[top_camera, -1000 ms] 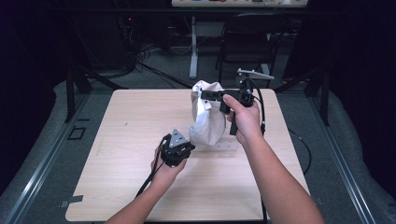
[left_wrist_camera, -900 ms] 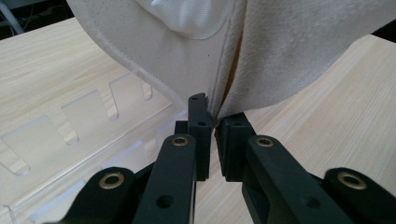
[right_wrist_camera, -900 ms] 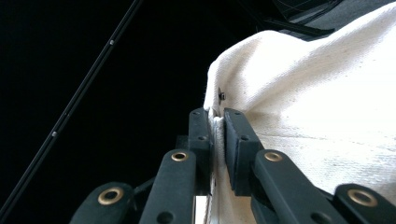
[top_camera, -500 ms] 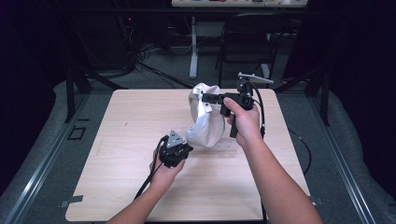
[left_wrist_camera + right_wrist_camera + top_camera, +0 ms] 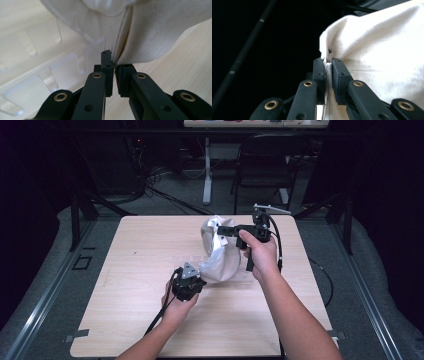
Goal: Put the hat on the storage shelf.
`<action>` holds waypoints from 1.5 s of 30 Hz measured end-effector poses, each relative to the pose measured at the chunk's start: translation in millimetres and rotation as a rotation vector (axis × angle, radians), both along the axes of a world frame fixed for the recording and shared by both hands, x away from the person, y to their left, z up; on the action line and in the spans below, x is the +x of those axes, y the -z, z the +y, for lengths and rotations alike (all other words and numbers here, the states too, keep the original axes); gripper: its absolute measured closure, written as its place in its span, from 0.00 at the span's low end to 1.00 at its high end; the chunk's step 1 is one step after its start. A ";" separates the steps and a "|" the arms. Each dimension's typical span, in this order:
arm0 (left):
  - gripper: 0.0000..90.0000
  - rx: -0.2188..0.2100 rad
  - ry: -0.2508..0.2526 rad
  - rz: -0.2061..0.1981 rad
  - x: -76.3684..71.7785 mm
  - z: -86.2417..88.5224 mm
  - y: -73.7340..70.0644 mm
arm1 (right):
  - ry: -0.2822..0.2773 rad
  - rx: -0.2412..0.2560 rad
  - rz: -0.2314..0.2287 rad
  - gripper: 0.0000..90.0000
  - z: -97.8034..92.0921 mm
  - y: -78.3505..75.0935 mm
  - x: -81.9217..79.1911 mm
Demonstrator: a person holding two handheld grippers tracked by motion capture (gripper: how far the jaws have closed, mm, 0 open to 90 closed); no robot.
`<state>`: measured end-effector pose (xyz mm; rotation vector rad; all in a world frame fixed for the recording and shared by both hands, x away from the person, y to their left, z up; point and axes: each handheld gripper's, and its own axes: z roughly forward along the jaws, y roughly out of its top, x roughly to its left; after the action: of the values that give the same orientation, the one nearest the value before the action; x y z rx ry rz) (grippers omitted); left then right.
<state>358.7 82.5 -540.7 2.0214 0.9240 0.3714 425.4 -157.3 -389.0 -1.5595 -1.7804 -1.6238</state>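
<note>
Evidently the step in hand was the opening or spreading of a white cloth bag point(image 5: 220, 252), which hung stretched between the two tongs above the far half of the desk point(image 5: 125, 320). The right tongs point(image 5: 222, 229) were raised and closed on the bag's upper hem; in the right gripper view the jaws stood nearly together with a thin fold of the cloth point(image 5: 387, 57) pinched between them. The left tongs point(image 5: 198, 281) sat low, just above the desk near its middle, and were likewise closed on cloth: the left gripper view showed a seam of the bag point(image 5: 140, 32) drawn down into the narrow gap between the jaws. In that same view a clear plastic piece point(image 5: 37, 70) with moulded slots lay just beside the jaws and partly under the cloth; what it was could not be made out. The bag's lower bulge rested on or very near the desk.

As a judgement, the cloth was held at two points and under light tension, so the next move called for drawing the two grips apart or lifting the upper one, without letting either thin pinch slip off its edge.
</note>
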 end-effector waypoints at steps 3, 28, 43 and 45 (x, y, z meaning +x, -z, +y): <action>0.95 -0.006 -0.001 0.003 -0.9 0.7 0.8 | -0.003 0.015 0.006 0.92 -2.5 4.6 -0.4; 0.61 -0.043 0.016 -0.023 -24.1 38.6 -8.0 | 0.018 -0.101 -0.116 0.78 -34.9 -2.9 -45.9; 0.59 -0.066 -0.012 0.009 -30.2 69.1 0.9 | 0.070 -0.239 -0.161 0.72 -64.3 39.7 -87.2; 0.59 -0.067 -0.019 0.005 -30.1 70.2 2.4 | 0.070 -0.234 -0.156 0.72 -67.6 47.5 -91.8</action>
<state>328.6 152.7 -543.1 1.9545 0.9476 0.3418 333.6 -224.9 -436.5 -1.6496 -2.0844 -1.6600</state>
